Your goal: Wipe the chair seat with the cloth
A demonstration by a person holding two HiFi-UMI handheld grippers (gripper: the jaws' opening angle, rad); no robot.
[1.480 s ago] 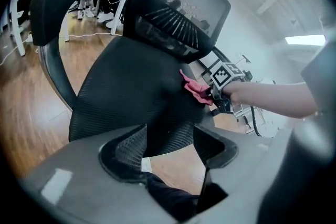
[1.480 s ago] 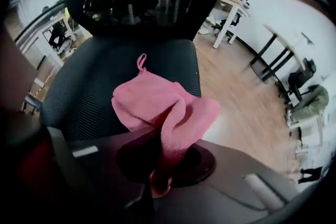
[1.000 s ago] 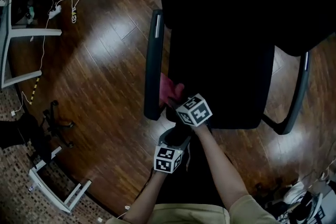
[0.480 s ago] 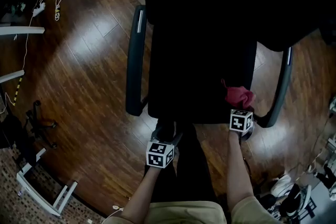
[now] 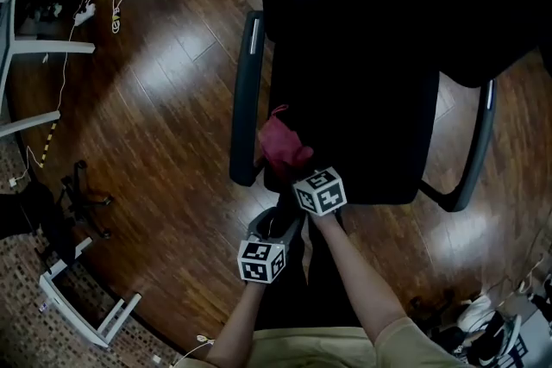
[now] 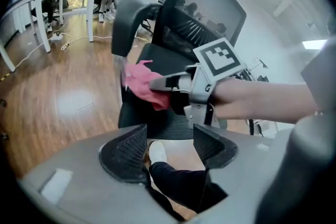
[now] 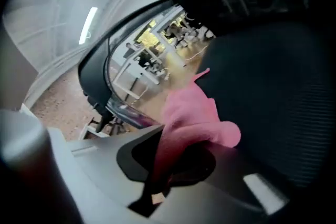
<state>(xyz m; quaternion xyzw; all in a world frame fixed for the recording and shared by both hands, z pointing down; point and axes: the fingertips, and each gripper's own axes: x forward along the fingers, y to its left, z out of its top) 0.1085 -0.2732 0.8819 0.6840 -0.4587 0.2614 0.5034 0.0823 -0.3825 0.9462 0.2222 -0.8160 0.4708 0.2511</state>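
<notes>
Cloth (image 5: 283,146): bright pink, plain, no print.
Chair seat (image 5: 362,125): black; the right gripper view shows a fine ribbed mesh.
Armrest (image 5: 247,99), left of centre: black, with a thin silver strip near its upper end.
Floor (image 5: 164,90): red-brown wood planks with pale glossy patches.
Flooring (image 5: 26,289), lower left corner: speckled brown and tan.
Left gripper (image 6: 168,147): grey body, black cross-hatched pads.
Right gripper (image 7: 173,157): grey, black jaws.
Right-hand cube (image 5: 320,190) and left-hand cube (image 5: 261,260): white with black square markers.
Shirt (image 5: 302,353), bottom edge: beige.
Shoe (image 6: 157,152): white.
Desk frame (image 5: 52,47), upper left: white.
</notes>
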